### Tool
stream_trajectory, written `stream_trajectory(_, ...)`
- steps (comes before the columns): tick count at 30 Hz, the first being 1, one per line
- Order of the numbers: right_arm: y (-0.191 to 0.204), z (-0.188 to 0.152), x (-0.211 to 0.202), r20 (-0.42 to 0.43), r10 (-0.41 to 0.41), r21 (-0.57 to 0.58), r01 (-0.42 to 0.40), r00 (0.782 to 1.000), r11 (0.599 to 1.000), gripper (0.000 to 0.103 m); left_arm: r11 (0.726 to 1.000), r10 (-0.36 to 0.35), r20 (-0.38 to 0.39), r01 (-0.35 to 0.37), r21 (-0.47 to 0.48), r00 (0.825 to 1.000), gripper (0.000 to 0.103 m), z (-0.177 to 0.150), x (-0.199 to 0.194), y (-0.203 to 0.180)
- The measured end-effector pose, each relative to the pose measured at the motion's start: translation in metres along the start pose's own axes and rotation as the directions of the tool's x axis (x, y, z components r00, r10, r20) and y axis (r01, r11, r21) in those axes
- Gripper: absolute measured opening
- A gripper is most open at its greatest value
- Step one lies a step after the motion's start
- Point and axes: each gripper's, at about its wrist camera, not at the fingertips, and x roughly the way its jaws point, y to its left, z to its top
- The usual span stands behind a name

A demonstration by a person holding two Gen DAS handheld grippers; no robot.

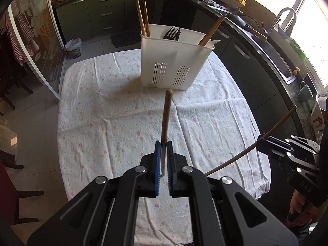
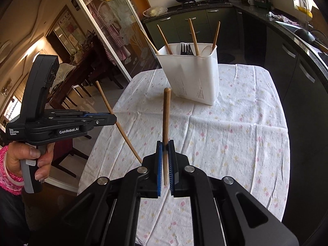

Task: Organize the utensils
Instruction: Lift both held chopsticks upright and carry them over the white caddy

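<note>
A white slotted utensil holder (image 1: 176,61) (image 2: 192,75) stands at the far end of the table. It holds several wooden chopsticks (image 1: 143,18), black forks (image 1: 173,33) and a white spoon (image 2: 206,50). My left gripper (image 1: 163,143) is shut on a wooden chopstick (image 1: 166,114) that points toward the holder. My right gripper (image 2: 165,143) is shut on another wooden chopstick (image 2: 166,114). Each gripper shows in the other's view, the right one (image 1: 261,141) with its chopstick (image 1: 272,129), the left one (image 2: 113,119) with its chopstick (image 2: 106,102). Both are held above the near half of the table.
The table carries a white floral cloth (image 1: 114,110). Dark kitchen cabinets and a counter with a sink (image 1: 280,61) run along the right and the back. A glass sliding door (image 1: 30,45) and a small bin (image 1: 73,47) are to the left.
</note>
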Motion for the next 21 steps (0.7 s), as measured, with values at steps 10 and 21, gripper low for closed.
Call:
stream_trajectory(10, -0.001, 0.001, -0.003, 0.0, -0.001, -0.009, 0.001, 1.0, 1.0, 0.006, 1.0, 0.005, 0.06, -0.006, 0.014, 0.998, 0.006, 0.013, -0.019, -0.003)
stream_trajectory(21, -0.001, 0.005, -0.014, 0.013, 0.001, -0.016, 0.0, 1.0, 1.0, 0.006, 1.0, -0.01, 0.158, 0.006, 0.026, 0.987, 0.006, 0.045, -0.064, -0.012)
